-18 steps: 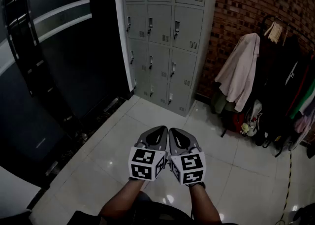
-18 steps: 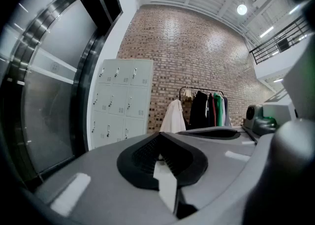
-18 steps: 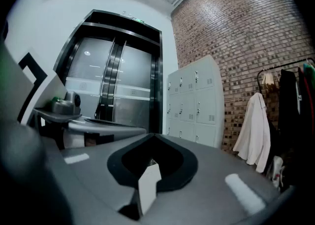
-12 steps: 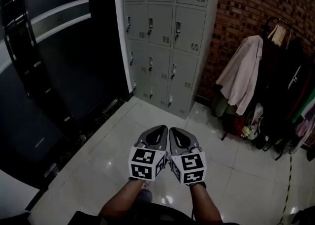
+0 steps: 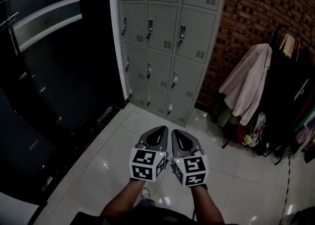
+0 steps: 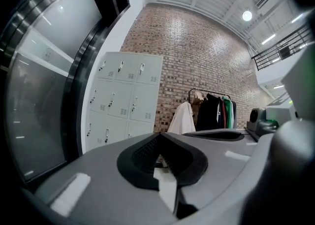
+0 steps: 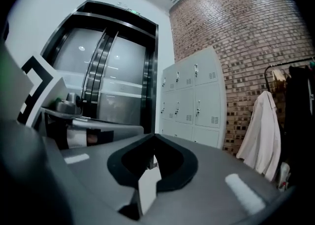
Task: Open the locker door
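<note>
A grey bank of lockers (image 5: pixel 165 37) stands against the wall ahead, its small doors all closed, each with a handle on its left side. The same lockers (image 6: pixel 123 98) appear in the left gripper view and the lockers (image 7: pixel 192 98) in the right gripper view, still some way off. My left gripper (image 5: pixel 158 131) and right gripper (image 5: pixel 177 134) are held side by side over the floor, well short of the lockers. Both are shut with nothing between the jaws.
A brick wall (image 5: pixel 266 7) runs to the right of the lockers. A clothes rack with a pale coat (image 5: pixel 246 86) and dark garments stands at the right, with bags below it. Dark glass doors (image 5: pixel 54 56) fill the left. Glossy white floor tiles (image 5: pixel 236 170) lie underfoot.
The view has moved forward and to the left, so the lockers stand nearer and larger. Both grippers keep the same pose side by side.
</note>
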`<state>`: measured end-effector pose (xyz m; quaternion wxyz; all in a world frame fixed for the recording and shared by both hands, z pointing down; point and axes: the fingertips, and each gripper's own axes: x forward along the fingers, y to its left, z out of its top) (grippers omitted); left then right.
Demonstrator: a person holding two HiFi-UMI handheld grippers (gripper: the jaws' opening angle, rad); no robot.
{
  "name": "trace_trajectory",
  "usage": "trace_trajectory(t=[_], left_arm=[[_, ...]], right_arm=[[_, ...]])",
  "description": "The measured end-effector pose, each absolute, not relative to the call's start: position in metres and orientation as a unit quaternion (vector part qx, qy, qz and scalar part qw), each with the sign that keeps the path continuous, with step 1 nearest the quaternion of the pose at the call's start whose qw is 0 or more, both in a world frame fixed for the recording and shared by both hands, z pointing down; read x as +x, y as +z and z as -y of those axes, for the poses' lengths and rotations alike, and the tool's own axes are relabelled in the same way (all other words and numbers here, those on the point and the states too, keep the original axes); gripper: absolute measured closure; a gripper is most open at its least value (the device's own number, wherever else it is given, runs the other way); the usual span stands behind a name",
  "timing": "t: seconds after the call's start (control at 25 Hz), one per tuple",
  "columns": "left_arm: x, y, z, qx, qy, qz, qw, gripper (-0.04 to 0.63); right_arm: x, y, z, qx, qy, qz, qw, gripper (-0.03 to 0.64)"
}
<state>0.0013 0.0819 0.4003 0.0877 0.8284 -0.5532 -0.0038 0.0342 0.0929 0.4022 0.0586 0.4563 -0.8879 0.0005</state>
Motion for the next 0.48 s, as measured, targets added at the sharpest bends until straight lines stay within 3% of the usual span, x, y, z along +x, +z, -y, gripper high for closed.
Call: trace_trajectory(t=[0.48], left_arm=[[-0.077, 0.393, 0.027, 0.84, -0.005, 0.535, 0.094, 0.591]], right_arm=[[-0.048, 0.393, 0.016, 0.474, -0.003, 0.878, 0.068, 0.617]])
